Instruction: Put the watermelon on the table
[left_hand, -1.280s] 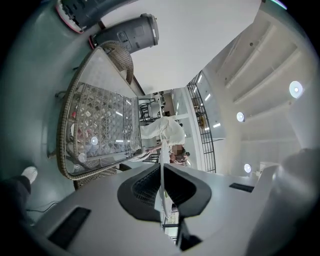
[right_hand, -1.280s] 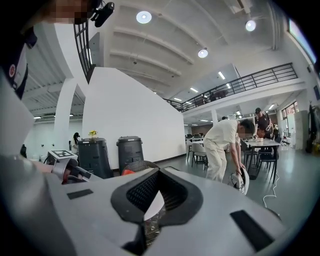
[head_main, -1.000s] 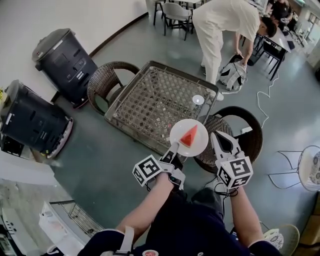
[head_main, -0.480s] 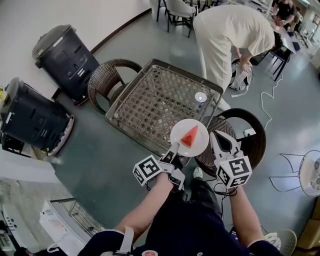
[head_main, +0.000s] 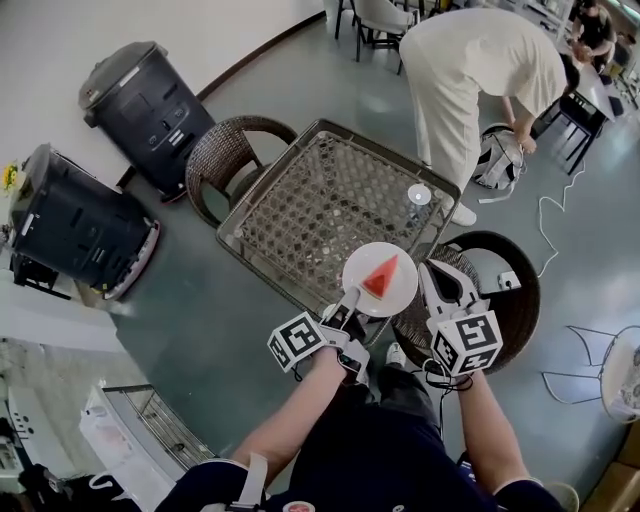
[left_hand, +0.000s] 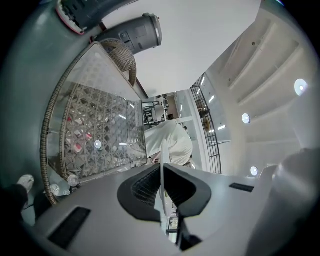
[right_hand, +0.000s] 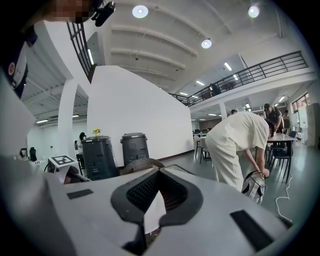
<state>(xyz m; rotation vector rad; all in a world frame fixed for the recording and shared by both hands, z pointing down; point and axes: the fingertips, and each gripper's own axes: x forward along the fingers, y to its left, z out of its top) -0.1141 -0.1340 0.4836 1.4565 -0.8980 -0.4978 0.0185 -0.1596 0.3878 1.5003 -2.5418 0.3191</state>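
Wicker chair (head_main: 510, 300) below, tabletop (head_main: 310, 210) free ahead

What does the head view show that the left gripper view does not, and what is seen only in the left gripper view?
Only the head view shows the watermelon slice lying on top of the white plate, and the right hand-held gripper just beside that plate.

Only the left gripper view shows the plate edge-on as a thin white line, with the jaws of the left hand-held gripper closed on its rim, and the ceiling lights.

Both show the plate, the wicker table ahead and the bending person in light clothes.
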